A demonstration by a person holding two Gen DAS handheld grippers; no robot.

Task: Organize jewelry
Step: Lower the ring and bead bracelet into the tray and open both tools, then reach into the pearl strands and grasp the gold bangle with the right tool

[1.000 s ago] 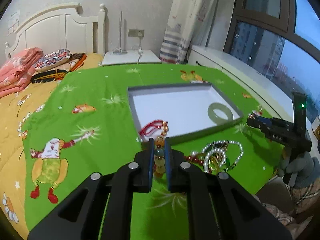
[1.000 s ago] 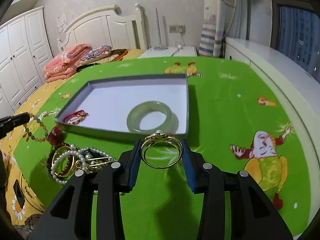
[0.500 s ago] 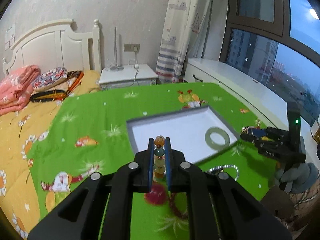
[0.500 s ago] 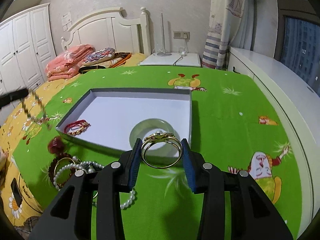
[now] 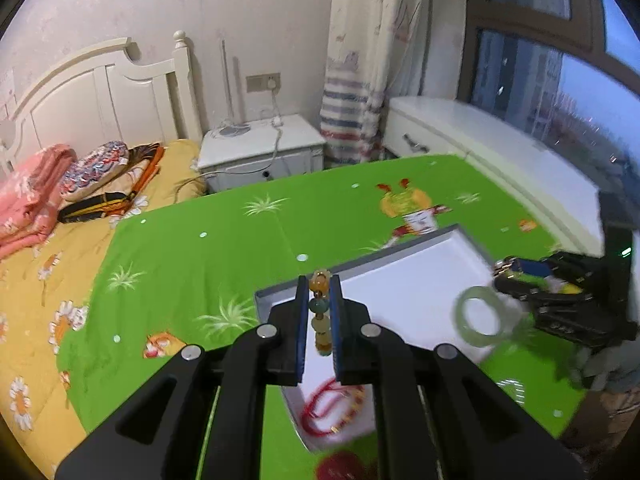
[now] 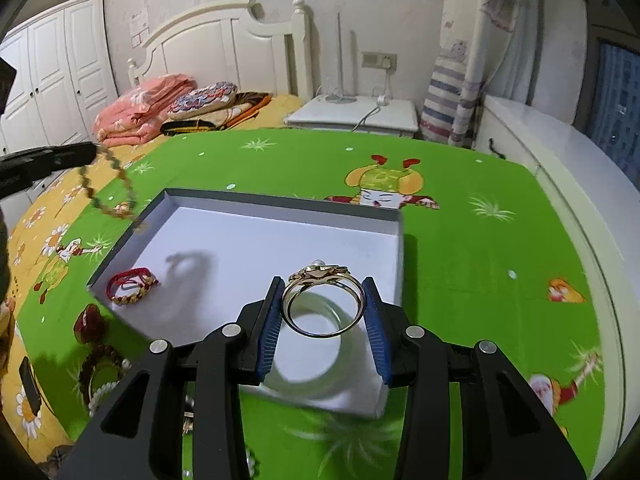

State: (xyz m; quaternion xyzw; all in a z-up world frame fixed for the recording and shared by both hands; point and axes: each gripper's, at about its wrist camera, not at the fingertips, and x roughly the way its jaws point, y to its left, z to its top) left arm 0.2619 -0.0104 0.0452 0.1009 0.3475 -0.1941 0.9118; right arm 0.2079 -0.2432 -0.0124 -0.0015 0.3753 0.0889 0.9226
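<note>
- My left gripper (image 5: 319,312) was clamped narrow on a beaded bracelet (image 5: 321,316), the amber and teal beads stacked between its blue pads.
- In the right wrist view that same bracelet (image 6: 116,190) hung as a loop from the left gripper (image 6: 86,156) at the left edge, dangling above the near-left corner of the tray.
- My right gripper (image 6: 323,312) held a gold bangle (image 6: 323,306) by its two sides, its ornamented top with a small pearl pointing away from me; the jaws stood partly apart, pressed against the bangle.
- The white tray (image 6: 256,240) with grey walls lay on the green cartoon-print cloth (image 6: 480,264) spread over the bed.
- Inside the tray, a red cord bracelet (image 6: 132,286) with gold beads lay near its left corner.
- A pale green jade bangle (image 5: 480,314) lay in the tray too; from the right wrist it showed blurred just beneath the gold bangle.
- From the left wrist, my right gripper (image 5: 516,270) appeared at the right side, just beside the jade bangle.
- More jewelry sat on the cloth outside the tray, near its left corner: a dark red piece (image 6: 89,318), a brown beaded ring and a string of pearls (image 6: 102,392), all partly blurred.
- A white nightstand (image 6: 356,114) stood beyond the bed, beside the striped curtain (image 6: 452,108).
</note>
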